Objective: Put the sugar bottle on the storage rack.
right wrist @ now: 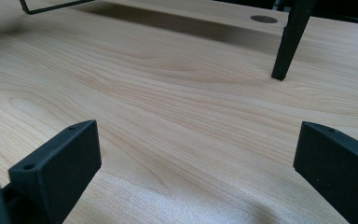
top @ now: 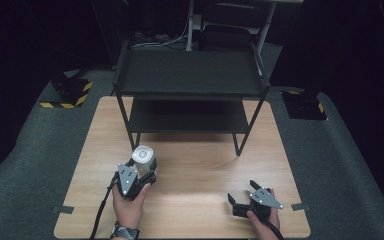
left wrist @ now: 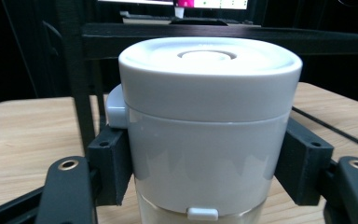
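The one white canister [left wrist: 205, 126] stands upright on the bench [top: 195, 165], right between the jaws of your left hand-held gripper [top: 145, 172], which pinches its sides just below the lid. Your right hand-held gripper [top: 244, 192] sits well apart from it, jaws spread wide over bare wood. One black shelf rack [top: 190, 85] stands beyond both.

This looks like a lab or test room set up for recording. A plain wooden desk [top: 200, 165] stands on grey carpet [top: 25, 165] in a dark room, with a black two-tier metal rack [top: 190, 75] on it. Yellow-and-black hazard tape marks equipment bases [top: 67, 92], cables [top: 165, 40] trail behind, and a lit monitor [left wrist: 182, 3] glows beyond.
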A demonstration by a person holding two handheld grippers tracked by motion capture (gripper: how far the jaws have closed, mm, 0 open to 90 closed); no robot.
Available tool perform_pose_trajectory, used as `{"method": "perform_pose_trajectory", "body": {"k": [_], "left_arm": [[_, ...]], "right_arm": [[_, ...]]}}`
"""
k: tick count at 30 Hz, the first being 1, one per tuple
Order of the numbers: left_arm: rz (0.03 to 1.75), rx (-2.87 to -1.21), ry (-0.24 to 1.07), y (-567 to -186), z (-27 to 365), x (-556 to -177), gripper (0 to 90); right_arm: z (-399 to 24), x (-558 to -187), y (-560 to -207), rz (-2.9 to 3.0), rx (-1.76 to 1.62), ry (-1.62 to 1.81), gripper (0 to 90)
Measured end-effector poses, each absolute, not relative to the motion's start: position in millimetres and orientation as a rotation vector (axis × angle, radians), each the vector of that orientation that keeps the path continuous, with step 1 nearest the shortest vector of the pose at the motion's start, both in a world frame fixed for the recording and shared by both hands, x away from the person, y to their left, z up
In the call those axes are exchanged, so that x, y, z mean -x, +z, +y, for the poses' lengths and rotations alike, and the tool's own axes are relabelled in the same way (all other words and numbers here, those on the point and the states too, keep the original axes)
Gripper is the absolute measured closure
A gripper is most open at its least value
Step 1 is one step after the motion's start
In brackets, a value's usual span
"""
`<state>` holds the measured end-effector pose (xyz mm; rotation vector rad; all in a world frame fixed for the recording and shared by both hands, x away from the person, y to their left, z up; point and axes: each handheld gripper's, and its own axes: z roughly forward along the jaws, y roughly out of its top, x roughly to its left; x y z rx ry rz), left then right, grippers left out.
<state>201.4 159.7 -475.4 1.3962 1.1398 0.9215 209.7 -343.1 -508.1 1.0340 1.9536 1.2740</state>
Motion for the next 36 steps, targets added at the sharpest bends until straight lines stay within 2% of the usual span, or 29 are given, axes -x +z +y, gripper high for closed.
{"method": "perform_pose_trajectory", "body": {"k": [18, 36], "left_arm": [[1.043, -1.369, 0.990, -406.9, 137.5, -221.4, 31.0], [1.049, -1.322, 1.036, -383.9, 124.9, -266.5, 31.1]], "right_arm": [[-344.5, -209.7, -508.8, 1.952, -1.032, 1.284, 0.1], [-346.4, -209.4, -509.7, 1.951, -1.031, 1.298, 0.1]]}}
